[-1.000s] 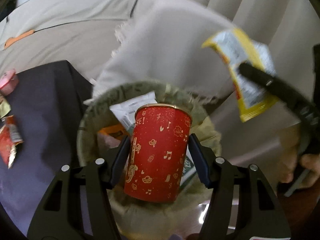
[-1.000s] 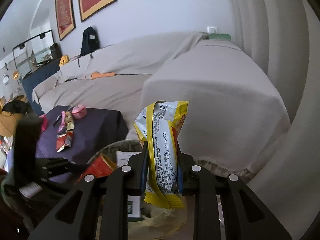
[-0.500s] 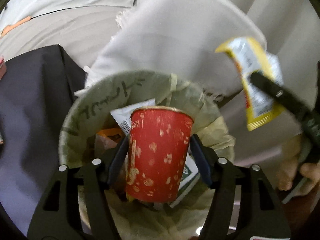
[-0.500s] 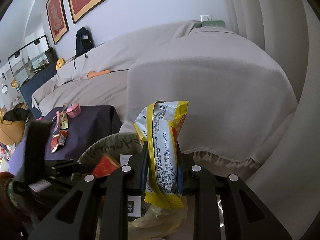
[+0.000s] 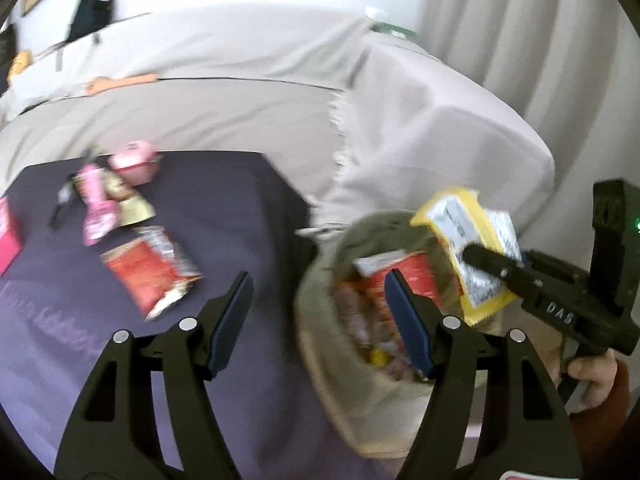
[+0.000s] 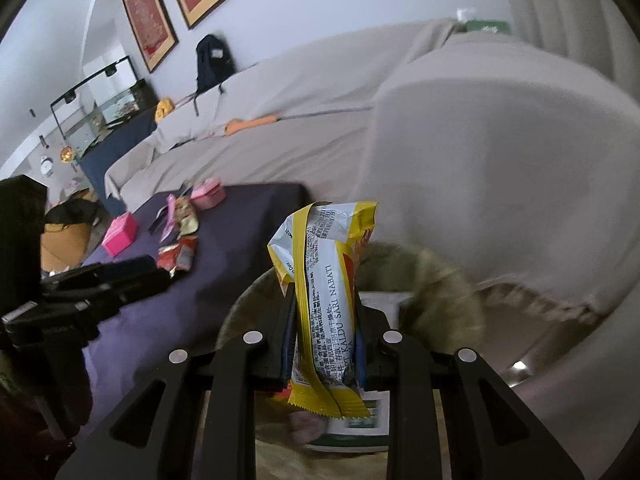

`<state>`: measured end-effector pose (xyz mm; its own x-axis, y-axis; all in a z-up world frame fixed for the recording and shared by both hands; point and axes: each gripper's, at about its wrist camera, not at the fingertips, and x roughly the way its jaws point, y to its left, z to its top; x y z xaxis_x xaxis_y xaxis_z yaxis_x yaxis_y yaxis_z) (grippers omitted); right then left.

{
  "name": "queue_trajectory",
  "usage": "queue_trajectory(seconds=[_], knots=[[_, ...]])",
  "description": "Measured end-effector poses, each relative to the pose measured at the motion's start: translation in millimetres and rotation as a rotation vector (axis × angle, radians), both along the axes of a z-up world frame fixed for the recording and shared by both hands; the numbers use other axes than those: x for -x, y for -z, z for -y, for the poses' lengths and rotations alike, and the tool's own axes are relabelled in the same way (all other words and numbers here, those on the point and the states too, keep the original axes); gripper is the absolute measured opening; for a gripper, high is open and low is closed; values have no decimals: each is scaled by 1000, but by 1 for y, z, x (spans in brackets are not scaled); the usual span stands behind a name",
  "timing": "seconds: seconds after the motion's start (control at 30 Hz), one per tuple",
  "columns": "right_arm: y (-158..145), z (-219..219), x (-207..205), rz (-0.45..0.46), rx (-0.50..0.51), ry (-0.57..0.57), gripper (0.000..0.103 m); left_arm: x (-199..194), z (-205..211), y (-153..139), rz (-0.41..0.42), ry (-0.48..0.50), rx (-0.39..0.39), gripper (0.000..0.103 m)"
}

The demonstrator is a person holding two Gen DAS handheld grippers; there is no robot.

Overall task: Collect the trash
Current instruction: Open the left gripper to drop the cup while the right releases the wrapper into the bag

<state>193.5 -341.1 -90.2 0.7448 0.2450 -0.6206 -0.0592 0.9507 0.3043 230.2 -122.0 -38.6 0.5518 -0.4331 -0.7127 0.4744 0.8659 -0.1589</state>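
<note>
The red paper cup (image 5: 416, 268) lies in the olive trash bin (image 5: 316, 320) among other rubbish. My left gripper (image 5: 318, 276) hangs above the table edge and the bin's left rim, its jaws opening with nothing between them. My right gripper (image 6: 324, 300) is shut on a yellow and white snack wrapper (image 6: 320, 264), held upright just over the bin (image 6: 448, 280). The left wrist view shows that wrapper (image 5: 460, 224) above the bin's right side, pinched by the right gripper (image 5: 480, 258). A hand (image 5: 588, 376) holds that gripper.
Left of the bin, a dark purple table (image 5: 240, 200) carries a red wrapper (image 5: 148, 272), a pink wrapper (image 5: 96, 208), a gold wrapper (image 5: 134, 204) and a small pink box (image 5: 136, 160). A cloth-covered sofa (image 5: 420, 128) stands behind. A curtain (image 5: 520, 40) hangs at the right.
My left gripper has let go of the red cup, which now sits in the bin, and has swung left toward the table. The right gripper has lowered the yellow wrapper over the bin.
</note>
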Motion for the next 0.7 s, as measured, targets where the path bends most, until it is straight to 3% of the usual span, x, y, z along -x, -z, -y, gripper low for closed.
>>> queue_trajectory(seconds=[0.33,0.4,0.53,0.7], knots=[[60,-37,-24,-198,57,-15,23,7,-67,4,-7,-147,49,65],[60,-38,-23,-196,39,-12,29,7,-78,7,-10,-175,49,65],[52,-37,-17,-183,60,4,49,6,-102,13,-26,-224,59,65],[34,-40,-9,-151,126,26,50,7,-133,17,-35,-286,74,65]])
